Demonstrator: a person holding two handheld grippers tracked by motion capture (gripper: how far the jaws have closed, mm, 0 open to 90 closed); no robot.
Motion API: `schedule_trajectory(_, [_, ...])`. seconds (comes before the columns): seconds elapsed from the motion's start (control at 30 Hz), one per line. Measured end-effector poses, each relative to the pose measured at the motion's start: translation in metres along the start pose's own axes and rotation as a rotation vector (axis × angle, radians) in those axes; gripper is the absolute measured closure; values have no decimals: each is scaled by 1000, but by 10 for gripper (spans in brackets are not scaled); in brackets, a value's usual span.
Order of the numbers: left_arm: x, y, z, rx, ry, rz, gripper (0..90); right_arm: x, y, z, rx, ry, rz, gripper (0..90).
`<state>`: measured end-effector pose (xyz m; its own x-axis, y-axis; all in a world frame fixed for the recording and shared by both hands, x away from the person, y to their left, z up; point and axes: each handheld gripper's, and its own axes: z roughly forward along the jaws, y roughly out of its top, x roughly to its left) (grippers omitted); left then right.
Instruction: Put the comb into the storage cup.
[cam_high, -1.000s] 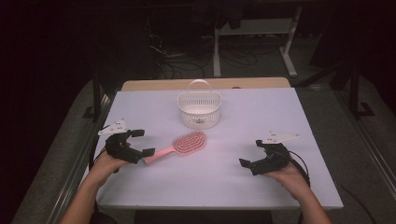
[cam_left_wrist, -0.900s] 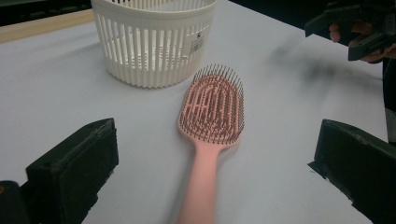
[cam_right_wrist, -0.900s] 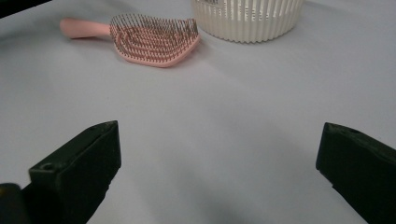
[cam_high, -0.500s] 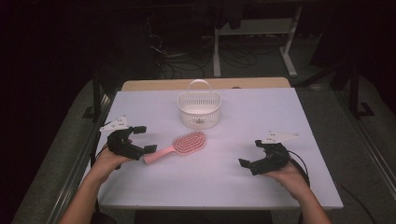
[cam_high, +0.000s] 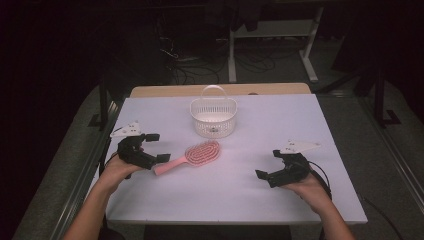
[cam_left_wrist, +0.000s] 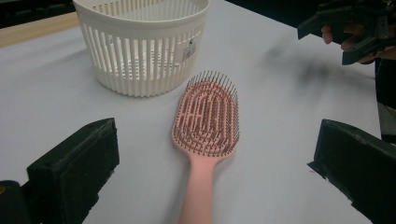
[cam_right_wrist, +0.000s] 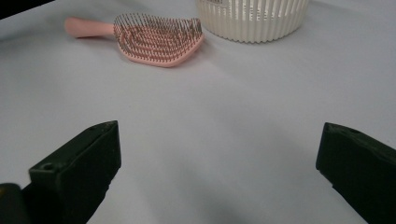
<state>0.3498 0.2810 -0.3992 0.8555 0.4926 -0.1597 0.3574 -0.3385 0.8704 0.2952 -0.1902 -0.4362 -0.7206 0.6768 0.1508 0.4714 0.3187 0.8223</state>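
A pink hairbrush (cam_high: 202, 152) lies bristles up on the white table (cam_high: 250, 200), its handle pointing to the left. My left gripper (cam_high: 157, 147) is open at the handle's end, one jaw on each side of it. In the left gripper view the brush (cam_left_wrist: 205, 116) runs up the middle between the wide-apart jaws of the left gripper (cam_left_wrist: 217, 140), touching neither. My right gripper (cam_high: 268, 163) is open over bare table at the right, well apart from the brush (cam_right_wrist: 156, 37). Nothing sits between the jaws of the right gripper (cam_right_wrist: 219, 144).
A white slatted basket (cam_high: 213, 131) with a handle stands just behind the brush, near the table's far middle. It shows close beyond the brush head as the basket (cam_left_wrist: 140, 56) and the basket (cam_right_wrist: 252, 21). The other hand's gripper (cam_left_wrist: 350, 32) shows far off. The floor around the table is dark.
My left gripper has crept slightly forward toward the brush handle. The brush, the basket and the right gripper stay where they were.
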Motion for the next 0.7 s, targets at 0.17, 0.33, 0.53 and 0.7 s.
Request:
schedule_trajectory(0.17, [-1, 3, 2, -15, 11, 12, 1, 0, 0, 0, 1, 0, 2, 0])
schedule_trajectory(0.33, [0, 5, 3, -20, 6, 1, 1, 0, 0, 0, 1, 0, 1, 0])
schedule_trajectory(0.53, [1, 9, 4, -24, 7, 7, 1, 0, 0, 0, -2, 2, -1, 0])
schedule_trajectory(0.7, [2, 13, 6, -27, 4, 9, 1, 0, 0, 0, -4, 1, 0, 0])
